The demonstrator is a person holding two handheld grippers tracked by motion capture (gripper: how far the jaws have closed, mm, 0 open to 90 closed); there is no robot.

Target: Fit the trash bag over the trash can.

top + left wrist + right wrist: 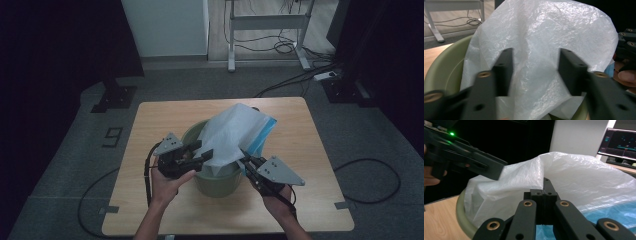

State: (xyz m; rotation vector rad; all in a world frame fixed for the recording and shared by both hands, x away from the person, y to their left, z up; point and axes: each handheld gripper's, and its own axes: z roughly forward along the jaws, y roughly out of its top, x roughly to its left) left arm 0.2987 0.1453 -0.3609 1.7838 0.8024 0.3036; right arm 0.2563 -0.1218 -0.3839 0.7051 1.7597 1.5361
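The green bin [215, 177] stands near the middle of the table [150, 125]. Left, right and beyond the bin the tabletop lies bare, so a hand could pass there. Over the bin's mouth the white plastic bag [230, 135] billows up and blocks entry from above. At the bin's near rim the left gripper [199, 157] and right gripper [245, 159] crowd the approach; room inside the bin seems slight, though the bag hides it.

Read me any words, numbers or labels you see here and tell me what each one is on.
"9": a dark digit marked on the grey floor, left of the table.
The monitor in the right gripper view shows lines of text, too small and blurred to read.
Nothing readable on the white bag, the green bin or the grippers.
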